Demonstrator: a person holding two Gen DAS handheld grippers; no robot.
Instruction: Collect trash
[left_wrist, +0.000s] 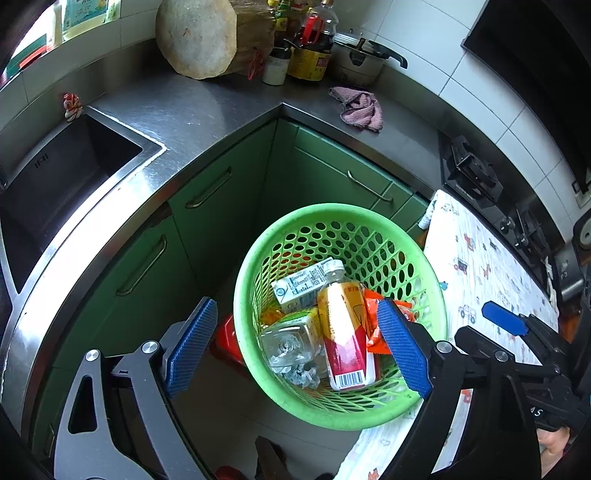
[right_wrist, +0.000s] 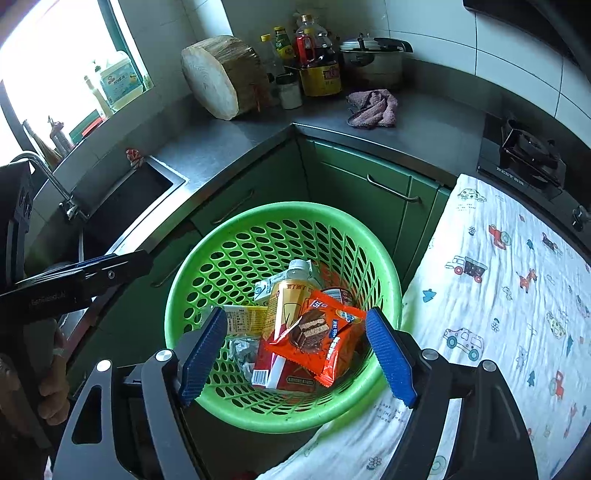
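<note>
A green perforated basket (left_wrist: 373, 232) (right_wrist: 258, 229) stands on the floor in the corner of the kitchen cabinets. It holds a red and yellow bottle (left_wrist: 345, 332) (right_wrist: 286, 306), a white milk carton (left_wrist: 299, 286), crumpled clear plastic (left_wrist: 291, 347) and an orange snack wrapper (right_wrist: 317, 338) lying on top. My left gripper (left_wrist: 299, 345) is open and empty above the basket. My right gripper (right_wrist: 297, 356) is open and empty over the basket, and it shows at the right of the left wrist view (left_wrist: 506, 321).
A steel counter with a sink (left_wrist: 66, 173) wraps the corner. On it are a wooden chopping block (right_wrist: 221, 74), oil bottles (right_wrist: 317, 62), a pot (right_wrist: 373, 59) and a pink rag (right_wrist: 373, 109). A patterned cloth (right_wrist: 498, 295) covers a surface at right, beside a gas stove (right_wrist: 528, 158).
</note>
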